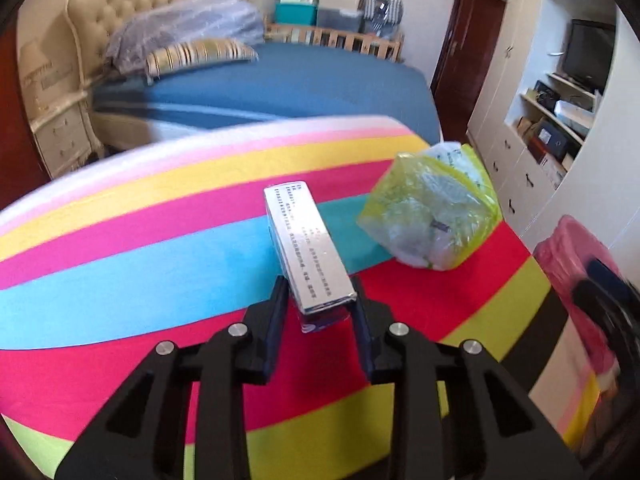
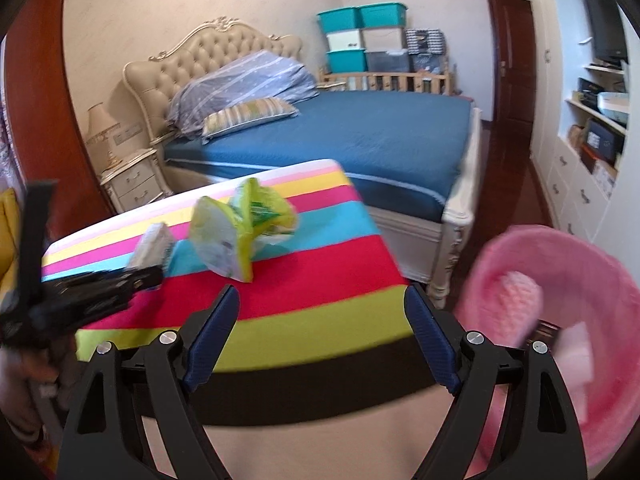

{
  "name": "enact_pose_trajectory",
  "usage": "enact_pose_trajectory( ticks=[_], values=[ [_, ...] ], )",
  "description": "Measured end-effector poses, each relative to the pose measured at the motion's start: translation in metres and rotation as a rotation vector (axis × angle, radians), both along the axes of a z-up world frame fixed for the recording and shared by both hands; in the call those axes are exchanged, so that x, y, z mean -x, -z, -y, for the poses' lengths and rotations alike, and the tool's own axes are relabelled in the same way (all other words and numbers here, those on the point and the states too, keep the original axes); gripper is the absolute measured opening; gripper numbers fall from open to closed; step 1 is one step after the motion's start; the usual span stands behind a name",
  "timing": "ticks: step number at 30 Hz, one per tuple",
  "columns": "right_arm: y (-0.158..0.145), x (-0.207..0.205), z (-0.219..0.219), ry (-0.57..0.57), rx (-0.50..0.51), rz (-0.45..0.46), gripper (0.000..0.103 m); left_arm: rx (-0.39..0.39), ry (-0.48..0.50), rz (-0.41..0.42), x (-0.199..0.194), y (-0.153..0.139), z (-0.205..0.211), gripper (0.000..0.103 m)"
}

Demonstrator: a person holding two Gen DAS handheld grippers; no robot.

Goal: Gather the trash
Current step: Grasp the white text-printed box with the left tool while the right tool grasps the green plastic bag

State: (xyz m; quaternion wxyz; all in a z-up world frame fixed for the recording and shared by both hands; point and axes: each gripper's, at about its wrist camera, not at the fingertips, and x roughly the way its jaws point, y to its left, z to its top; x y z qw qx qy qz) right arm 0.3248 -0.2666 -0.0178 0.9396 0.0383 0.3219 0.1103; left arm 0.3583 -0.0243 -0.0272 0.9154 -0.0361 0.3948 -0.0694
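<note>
while the left gripper (image 1: 320, 300) pinches the near end of a long silver box (image 1: 306, 248), its far end juts out over the striped table (image 1: 120, 280). a crumpled yellow-green plastic bag (image 1: 432, 208) lies on the cloth just right of the box, apart from it, close to the table's right edge. the right gripper (image 2: 324, 320) hangs with its jaws spread wide and nothing between them, above the table's near right corner. a pink-lined bin (image 2: 580, 300) stands off that corner, mouth open, some pale scraps inside. beyond the table's far edge sits a blue bed (image 2: 360, 128) with pillows; a strip of dark floor runs between the bed and the white cabinets (image 2: 580, 184) on the right. motion blur softens the bag and the bin.
</note>
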Motion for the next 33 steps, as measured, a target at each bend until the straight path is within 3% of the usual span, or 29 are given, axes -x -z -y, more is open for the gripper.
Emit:
enact_pose_trajectory(
  ticks=[6,10,15,21,22,23,25,28,33],
  values=[
    [0.006,-0.041,-0.044,-0.129,0.024,-0.032,0.084,-0.004,0.021,0.1,0.057,-0.006,-0.034,0.03],
    [0.012,-0.07,-0.057,-0.172,0.078,-0.069,0.084,0.04,-0.008,0.127,0.079,-0.01,-0.054,0.03],
    [0.017,-0.097,-0.062,-0.266,0.095,-0.088,0.084,0.067,-0.011,0.158,0.085,-0.014,-0.055,0.03],
    [0.023,-0.121,-0.068,-0.333,0.036,-0.145,0.083,0.084,0.011,0.149,0.085,-0.014,-0.053,0.03],
    [0.023,-0.12,-0.071,-0.34,0.044,-0.142,0.079,0.086,0.012,0.148,0.085,-0.013,-0.054,0.03],
    [0.021,-0.118,-0.074,-0.342,0.059,-0.127,0.061,0.087,0.013,0.146,0.084,-0.013,-0.053,0.03],
    [0.015,-0.109,-0.077,-0.342,0.07,-0.086,0.04,0.086,0.013,0.141,0.084,-0.013,-0.053,0.03],
    [0.011,-0.086,-0.082,-0.331,0.082,-0.056,0.029,0.088,0.011,0.141,0.085,-0.014,-0.052,0.03],
    [0.011,-0.048,-0.086,-0.301,0.099,-0.053,0.027,0.098,0.005,0.146,0.084,-0.015,-0.055,0.03]
  ],
)
